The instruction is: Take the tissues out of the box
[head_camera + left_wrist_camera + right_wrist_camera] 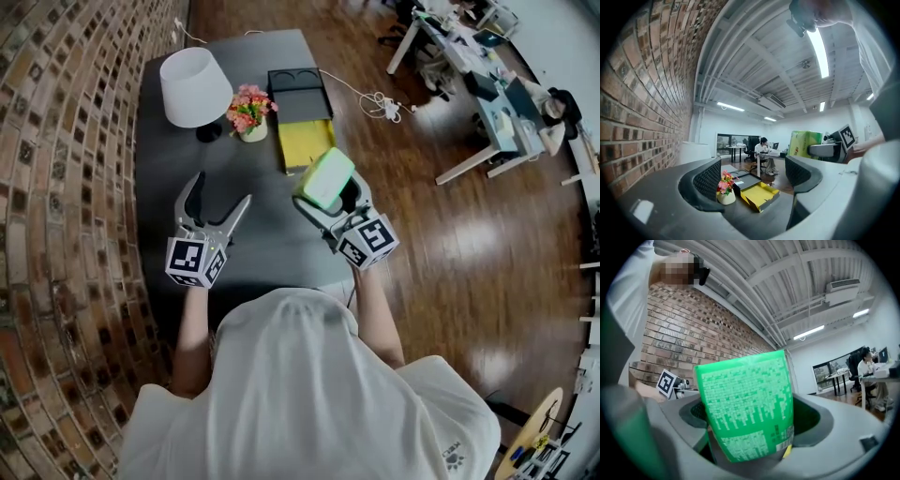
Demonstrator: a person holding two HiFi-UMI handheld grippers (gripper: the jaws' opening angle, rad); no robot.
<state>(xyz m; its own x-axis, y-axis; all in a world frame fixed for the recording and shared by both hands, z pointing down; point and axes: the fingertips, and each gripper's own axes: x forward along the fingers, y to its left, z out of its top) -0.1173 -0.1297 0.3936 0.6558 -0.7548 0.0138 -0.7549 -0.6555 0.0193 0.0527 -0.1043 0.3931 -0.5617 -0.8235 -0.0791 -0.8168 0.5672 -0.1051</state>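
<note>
Dark table (272,246) stood along brick wall (66,187), with wooden floor (450,244) to its right. It carried white lamp (194,86), flower pot (249,112) and open black box (300,94), whose yellow tray (305,143) lay bare. Left tongs (223,187) gaped wide, empty. Right tongs (752,417) were clamped on green tissue pack (325,178), outside the box and near it. Only the right gripper view showed the pack's printed face.
</note>
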